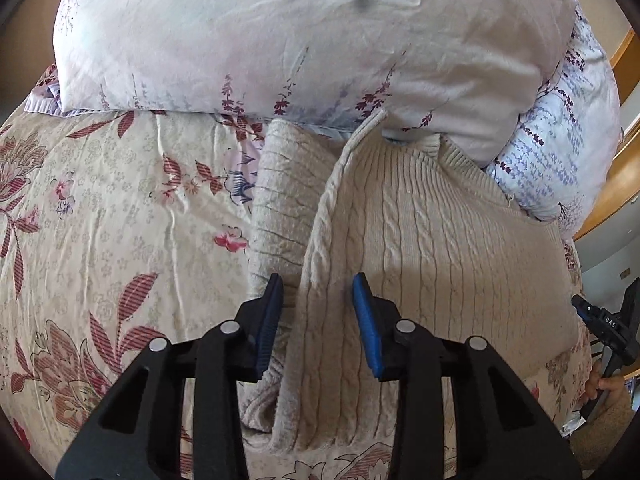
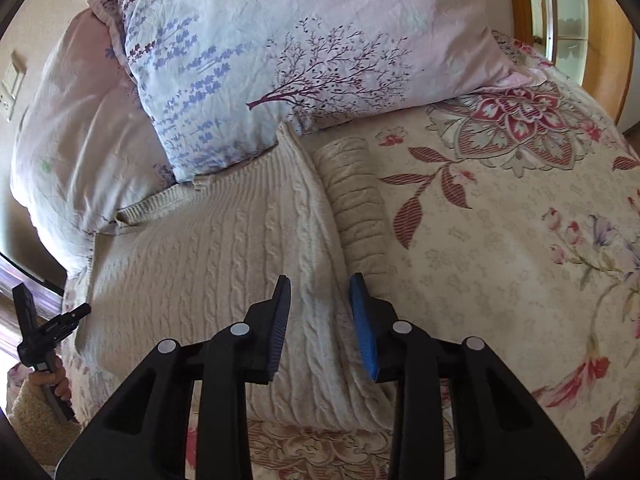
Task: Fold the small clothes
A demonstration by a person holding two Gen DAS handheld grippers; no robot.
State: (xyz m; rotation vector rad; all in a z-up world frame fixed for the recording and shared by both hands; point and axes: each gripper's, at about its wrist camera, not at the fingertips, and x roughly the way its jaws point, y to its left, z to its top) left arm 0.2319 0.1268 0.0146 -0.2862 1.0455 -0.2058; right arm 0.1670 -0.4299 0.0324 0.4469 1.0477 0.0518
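With both the left gripper (image 1: 318,294) and right gripper (image 2: 320,294) spread and empty above the cream cable-knit sweater (image 1: 420,248), pinching its near folded edge squarely would likely keep layers aligned.

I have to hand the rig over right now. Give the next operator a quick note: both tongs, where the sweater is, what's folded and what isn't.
Left tongs: open, empty, hovering over the cream cable-knit sweater near its folded edge.
Right tongs: open, empty, over the same sweater.
The sweater lies on the floral bedspread, its top end tucked against the pillows.
Done: both sides look folded in, leaving a lengthwise strip; one sleeve still lies alongside the body.
Left: probably tuck that sleeve in, then fold the sweater across its length and flatten it.
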